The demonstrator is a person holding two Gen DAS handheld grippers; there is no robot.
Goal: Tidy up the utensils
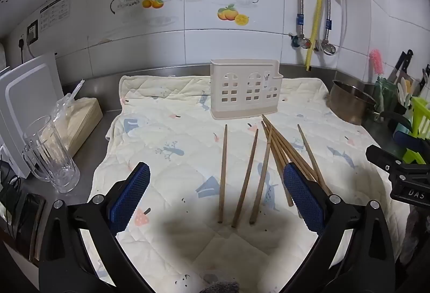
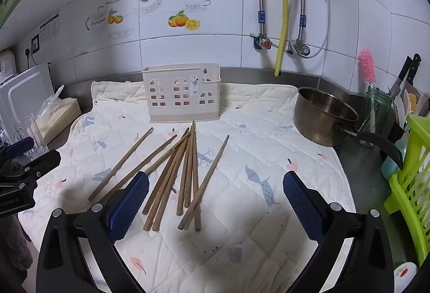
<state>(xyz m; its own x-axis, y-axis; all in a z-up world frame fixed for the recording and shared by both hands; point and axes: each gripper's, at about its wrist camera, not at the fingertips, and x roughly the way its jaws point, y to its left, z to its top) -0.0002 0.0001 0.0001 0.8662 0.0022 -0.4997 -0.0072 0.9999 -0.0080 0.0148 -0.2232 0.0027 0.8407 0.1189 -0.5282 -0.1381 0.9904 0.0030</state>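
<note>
Several brown wooden chopsticks lie loose on a pale quilted mat, fanned out with their tips toward a cream plastic utensil holder that stands upright at the mat's back. My left gripper hangs open above the near ends of the leftmost sticks, nothing between its blue pads. My right gripper is open too, over the right side of the fan, touching nothing. Part of the other gripper shows at each view's edge.
A steel pot sits at the mat's right edge, with a green rack, a jar and knives beyond. A clear glass, a wooden box and white boards stand left. Tiled wall with pipes behind.
</note>
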